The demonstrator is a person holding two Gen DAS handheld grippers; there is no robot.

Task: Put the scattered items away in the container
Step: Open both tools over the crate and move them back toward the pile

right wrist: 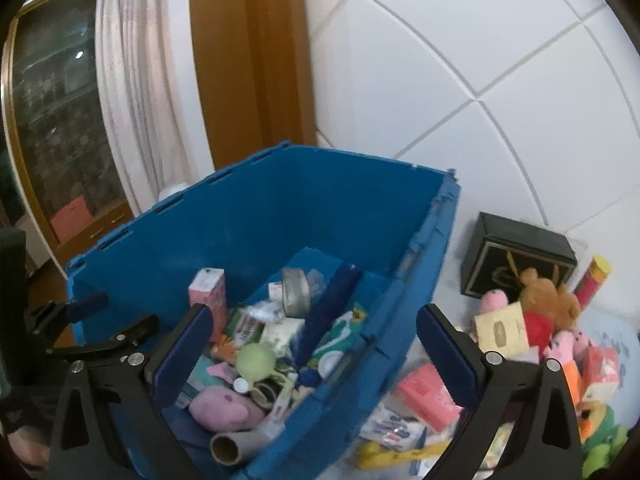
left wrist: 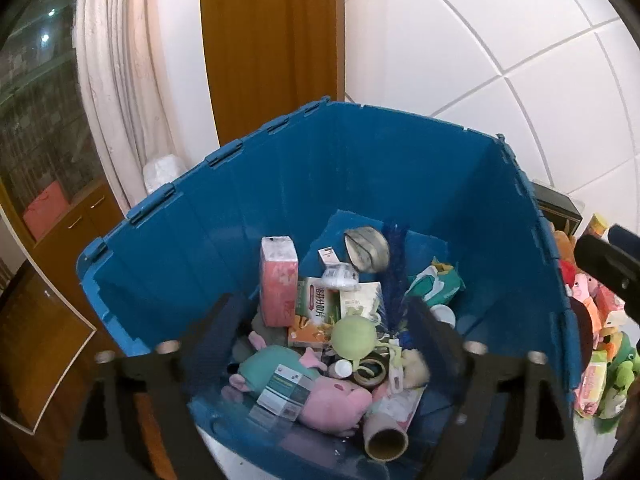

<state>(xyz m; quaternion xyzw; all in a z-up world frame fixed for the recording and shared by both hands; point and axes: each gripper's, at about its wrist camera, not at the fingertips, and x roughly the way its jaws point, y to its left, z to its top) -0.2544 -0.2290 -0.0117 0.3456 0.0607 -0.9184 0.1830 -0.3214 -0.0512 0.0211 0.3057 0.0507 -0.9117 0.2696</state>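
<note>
L gripper [left wrist: 324, 320]: jaws spread wide, nothing between them, poised above the open blue bin [left wrist: 224, 216]. Between the 2 fingers, straight down: green ball toy [left wrist: 354, 337] at centre, tape roll [left wrist: 370, 372] just at its 6, small white-capped bottle [left wrist: 343, 368] beside that. Pink plush [left wrist: 336, 400] at 6 of the ball w/ a grey-white box [left wrist: 284, 394] lying on it; teal plush [left wrist: 266, 366] touching at 9. Cardboard tube [left wrist: 386, 442] at 5, open end facing the lens. Pink carton [left wrist: 278, 280] stands upright at 10 near L finger; green-white box [left wrist: 318, 300] leans by it. Blue feathery duster [left wrist: 394, 280] runs 12 to 6 near R finger; silver round tin [left wrist: 366, 250] at 12, green wipes pack [left wrist: 434, 286] at 2.

R gripper [right wrist: 312, 340]: jaws also released wide, empty, straddling the bin's R wall, L finger over the inside, R finger outside it.

Outside the bin, 3 o'clock in R view, loose pile on the white surface [right wrist: 452, 232]: pink packet [right wrist: 430, 394] just past the R finger, cream box [right wrist: 502, 330], brown teddy [right wrist: 548, 300], pink plushies [right wrist: 570, 344], green plush [right wrist: 604, 440] at 4, yellow strip [right wrist: 400, 454] at 5. Black box w/ gold trim [right wrist: 520, 256] stands at 2, well apart from the bin; yellow-red tube [right wrist: 592, 276] just behind the teddy.

Behind the bin: white curtain [left wrist: 116, 100] at 11, wood panel [left wrist: 272, 40] at 12, white tiled wall [left wrist: 500, 40] at 1.
</note>
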